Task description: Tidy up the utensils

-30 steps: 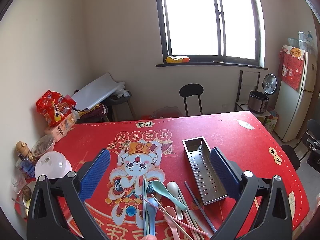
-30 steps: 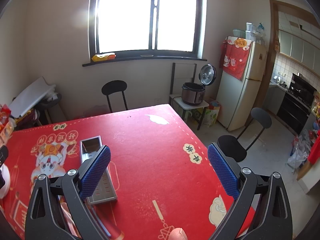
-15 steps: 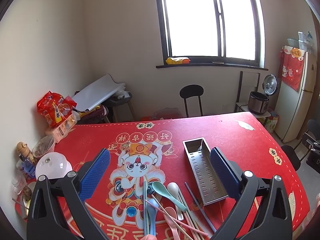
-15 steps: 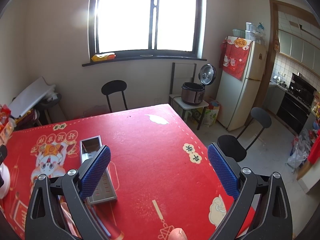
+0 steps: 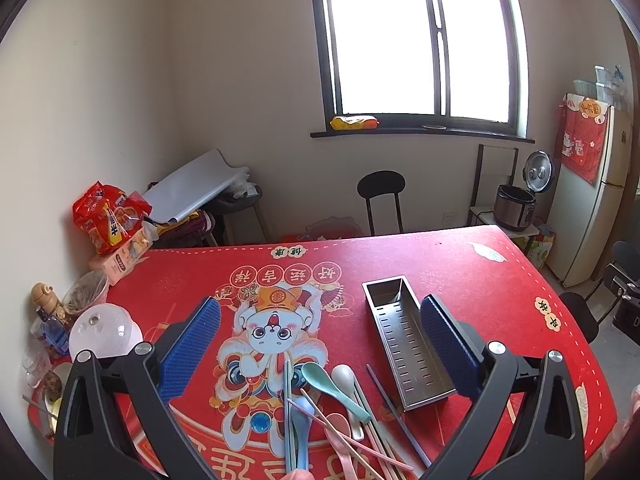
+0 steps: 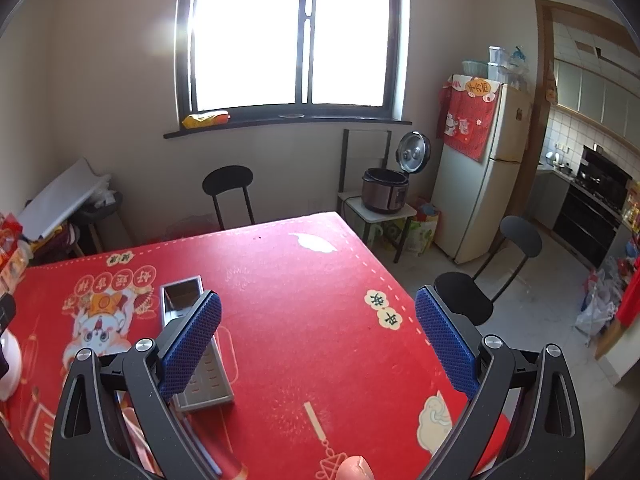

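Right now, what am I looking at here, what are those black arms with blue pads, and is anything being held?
Each picture comes from a camera on a hand-held gripper, looking along its two fingers. One view is the left gripper, the other the right gripper. Both are open and hold nothing. They hover over a table with a red printed cloth. On it lie a metal tray, with nothing visible in it, and beside it a loose pile of spoons and chopsticks, still unsorted.

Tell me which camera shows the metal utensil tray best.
The left wrist view: the metal utensil tray lies nearly whole, its slotted bottom visible. In the right wrist view, a blue finger pad covers much of it.
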{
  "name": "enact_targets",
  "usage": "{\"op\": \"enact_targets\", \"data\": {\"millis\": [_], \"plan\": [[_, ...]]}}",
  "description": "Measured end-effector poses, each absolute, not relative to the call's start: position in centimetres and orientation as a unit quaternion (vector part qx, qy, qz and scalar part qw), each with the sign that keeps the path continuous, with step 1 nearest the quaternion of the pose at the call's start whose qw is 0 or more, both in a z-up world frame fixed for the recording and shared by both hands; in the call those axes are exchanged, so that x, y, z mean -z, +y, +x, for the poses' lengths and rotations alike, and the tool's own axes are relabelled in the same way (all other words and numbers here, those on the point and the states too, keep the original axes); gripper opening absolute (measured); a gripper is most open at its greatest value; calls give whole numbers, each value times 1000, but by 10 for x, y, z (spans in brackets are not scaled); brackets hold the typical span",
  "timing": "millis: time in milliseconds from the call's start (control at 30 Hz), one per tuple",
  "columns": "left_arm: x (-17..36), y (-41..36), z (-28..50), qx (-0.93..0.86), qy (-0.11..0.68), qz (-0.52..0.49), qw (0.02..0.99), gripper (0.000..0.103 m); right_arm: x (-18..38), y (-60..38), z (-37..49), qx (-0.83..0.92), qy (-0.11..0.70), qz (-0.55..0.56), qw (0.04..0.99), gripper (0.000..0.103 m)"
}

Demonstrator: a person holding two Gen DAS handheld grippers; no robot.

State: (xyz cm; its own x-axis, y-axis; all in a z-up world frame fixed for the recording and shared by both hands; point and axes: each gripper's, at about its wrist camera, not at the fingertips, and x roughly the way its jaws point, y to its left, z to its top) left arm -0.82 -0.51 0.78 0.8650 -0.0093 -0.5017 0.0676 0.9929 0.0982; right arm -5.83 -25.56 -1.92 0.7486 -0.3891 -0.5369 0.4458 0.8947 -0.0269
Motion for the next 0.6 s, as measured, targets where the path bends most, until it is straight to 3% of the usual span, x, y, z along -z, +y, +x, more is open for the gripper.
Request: {"op": "enact_targets", "data": {"millis": [600], "plan": [[-6, -8, -10, 22, 260, 62, 963, 98, 21, -258, -56, 221, 275, 58, 934, 94]]}}
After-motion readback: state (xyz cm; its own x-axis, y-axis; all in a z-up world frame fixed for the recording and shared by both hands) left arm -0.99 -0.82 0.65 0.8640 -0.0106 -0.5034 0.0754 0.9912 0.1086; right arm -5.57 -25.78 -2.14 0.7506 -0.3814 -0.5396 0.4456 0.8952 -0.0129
